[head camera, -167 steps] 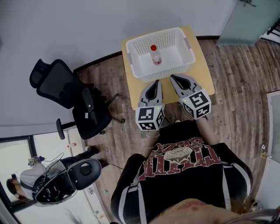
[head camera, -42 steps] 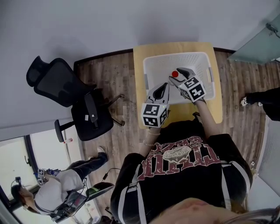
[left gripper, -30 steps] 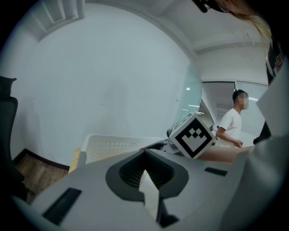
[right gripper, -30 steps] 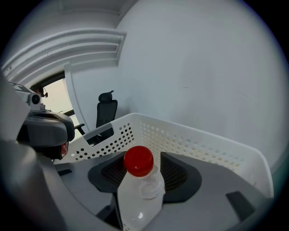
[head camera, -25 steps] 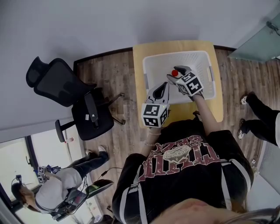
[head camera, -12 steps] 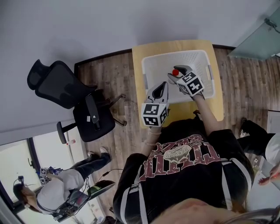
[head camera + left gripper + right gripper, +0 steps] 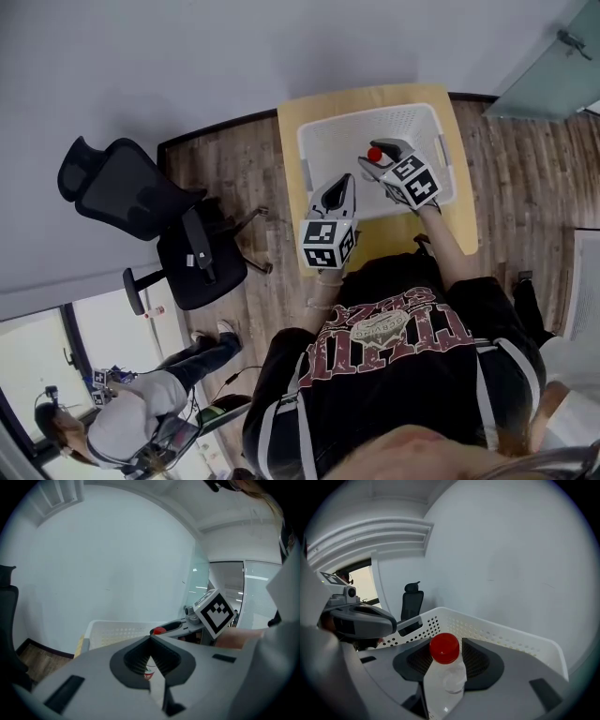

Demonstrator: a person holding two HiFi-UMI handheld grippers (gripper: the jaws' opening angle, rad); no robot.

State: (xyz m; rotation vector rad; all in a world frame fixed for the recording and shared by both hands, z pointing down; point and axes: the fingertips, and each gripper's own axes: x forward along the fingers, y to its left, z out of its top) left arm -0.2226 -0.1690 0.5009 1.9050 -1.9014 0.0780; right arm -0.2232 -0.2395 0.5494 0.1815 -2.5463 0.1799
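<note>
A clear plastic bottle [image 7: 445, 679] with a red cap [image 7: 374, 154] is held upright between the jaws of my right gripper [image 7: 375, 161], which is shut on it. It hangs over the inside of a white perforated basket [image 7: 328, 141] on a small yellow table [image 7: 461, 202]. My left gripper [image 7: 341, 180] is shut on nothing, just in front of the basket's near left corner and to the left of the right gripper. In the left gripper view its closed jaws point at the basket [image 7: 112, 631], and the red cap [image 7: 159, 631] shows just beyond them.
A black office chair [image 7: 141, 202] stands on the wooden floor left of the table. A seated person [image 7: 122, 422] is at the lower left and another person [image 7: 562, 370] at the right edge. A glass door [image 7: 548, 61] is at the upper right.
The right gripper has lifted the bottle a little higher over the basket. The left gripper has stayed put. A person walking at the right has moved toward the lower right.
</note>
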